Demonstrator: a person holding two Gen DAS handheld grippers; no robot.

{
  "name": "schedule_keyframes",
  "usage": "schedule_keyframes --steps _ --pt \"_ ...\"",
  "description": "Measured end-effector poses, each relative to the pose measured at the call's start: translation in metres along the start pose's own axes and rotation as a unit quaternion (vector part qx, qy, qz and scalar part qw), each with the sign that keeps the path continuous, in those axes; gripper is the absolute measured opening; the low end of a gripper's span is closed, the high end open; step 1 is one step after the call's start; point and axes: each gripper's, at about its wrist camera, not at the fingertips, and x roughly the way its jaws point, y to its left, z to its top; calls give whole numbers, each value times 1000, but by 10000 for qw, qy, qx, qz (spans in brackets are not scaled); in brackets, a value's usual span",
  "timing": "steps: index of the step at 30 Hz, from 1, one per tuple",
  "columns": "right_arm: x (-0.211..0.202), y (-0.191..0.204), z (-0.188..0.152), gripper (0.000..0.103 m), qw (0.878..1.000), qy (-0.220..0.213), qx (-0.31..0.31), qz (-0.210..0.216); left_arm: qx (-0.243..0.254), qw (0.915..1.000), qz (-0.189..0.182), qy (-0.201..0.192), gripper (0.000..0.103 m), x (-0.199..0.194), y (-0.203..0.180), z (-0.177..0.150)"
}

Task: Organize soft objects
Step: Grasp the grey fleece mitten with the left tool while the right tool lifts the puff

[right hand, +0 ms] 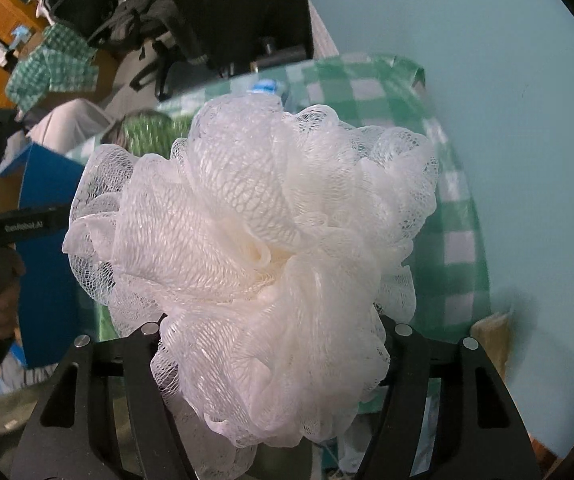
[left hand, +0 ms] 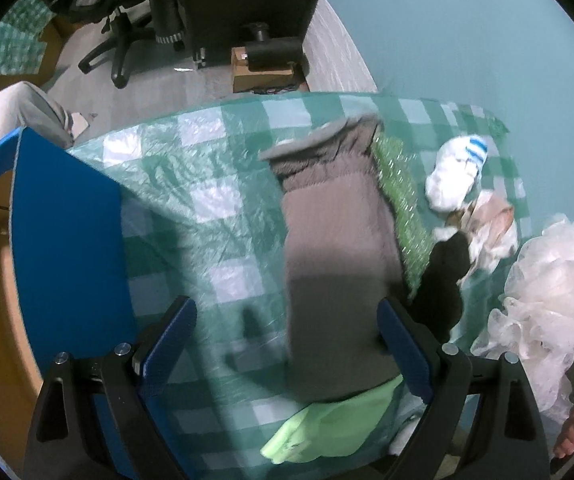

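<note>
My right gripper [right hand: 271,360] clamps one white mesh pouf [right hand: 255,248]; left gripper [left hand: 287,344] fingers apart over one grey cloth [left hand: 335,272] on the bench [left hand: 191,184].

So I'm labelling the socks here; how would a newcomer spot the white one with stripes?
Start at the green checked cloth and follow the grey garment to its far right edge. Beyond the glittery green strip lies the white sock, bunched up, the only item with blue stripes.
</note>
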Motion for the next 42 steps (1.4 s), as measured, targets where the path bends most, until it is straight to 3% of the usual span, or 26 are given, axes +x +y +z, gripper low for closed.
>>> schedule_keyframes --steps 7,19,21,23,24,26,28,31,42 --pt "6 50 28 66 9996 -236 -110 146 -30 9999 -81 69 93 11 -9 15" --pt "21 72 50 66 9982 -210 -453 340 -46 9993 13 363 93 47 -24 23" --pt "23 70 50 66 9982 -179 -424 373 -89 9993 -100 344 83 47 -25 23" --pt "24 71 50 66 9983 -138 -419 392 -87 9991 -206 349 63 47 -25 22" --pt "24 70 50 66 9982 -123 -431 395 -75 9992 -211 331 58 45 -26 21" --pt "23 69 53 66 9980 -101 -467 412 10 9994 -224 265 33 43 -28 18" --pt "23 69 54 66 9978 -83 -511 411 73 9994 -284 201 25 37 -30 15" --pt "24 70 57 66 9978 -47 -541 393 176 9997 -192 37 19 28 -33 11" --pt "22 79 56 66 9970 -140 -713 250 366 9946 695 -681 19 -19 -26 -5"
